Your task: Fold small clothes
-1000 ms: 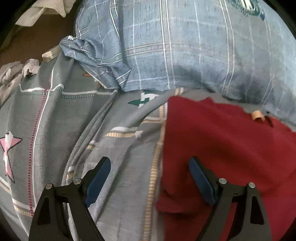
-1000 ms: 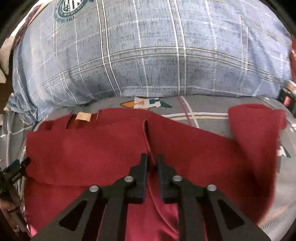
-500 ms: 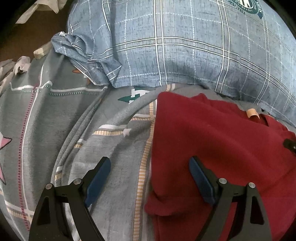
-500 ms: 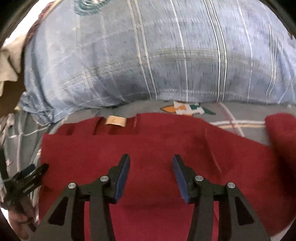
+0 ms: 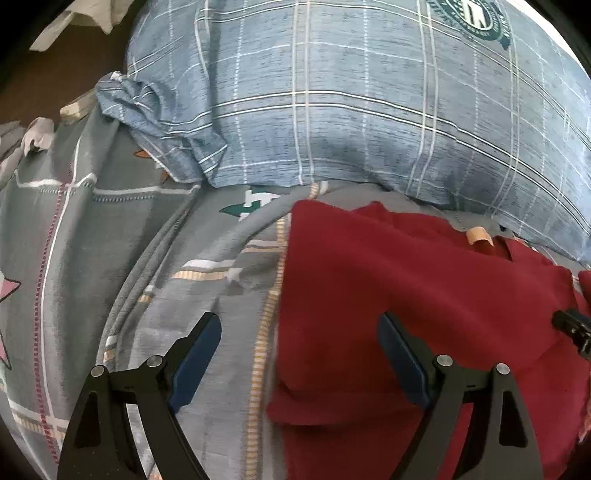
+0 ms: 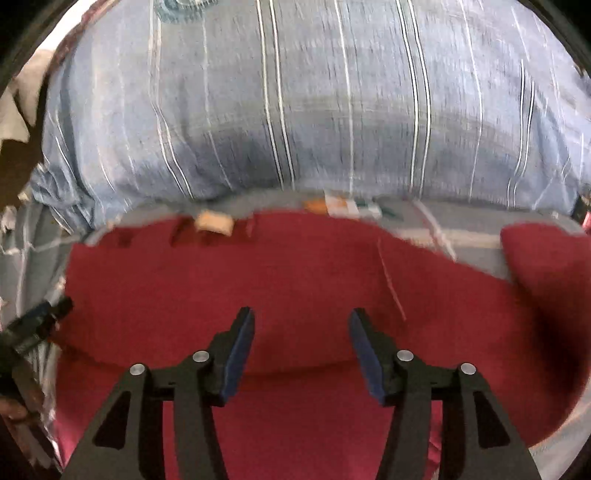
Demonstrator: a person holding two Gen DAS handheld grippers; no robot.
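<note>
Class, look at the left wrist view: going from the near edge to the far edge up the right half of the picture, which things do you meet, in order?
left gripper → red garment → tan label → blue plaid pillow

Ahead of both grippers a plump blue plaid pillow (image 5: 369, 110) fills the far side of the bed, its loose end bunched at the left. Under them spreads a grey sheet (image 5: 110, 229) with stripes and star prints, creased into long folds. Far left, beyond the bed's edge, dark brown floor (image 5: 74, 74) shows, with pale cloth (image 5: 85, 14) crumpled there.
</note>
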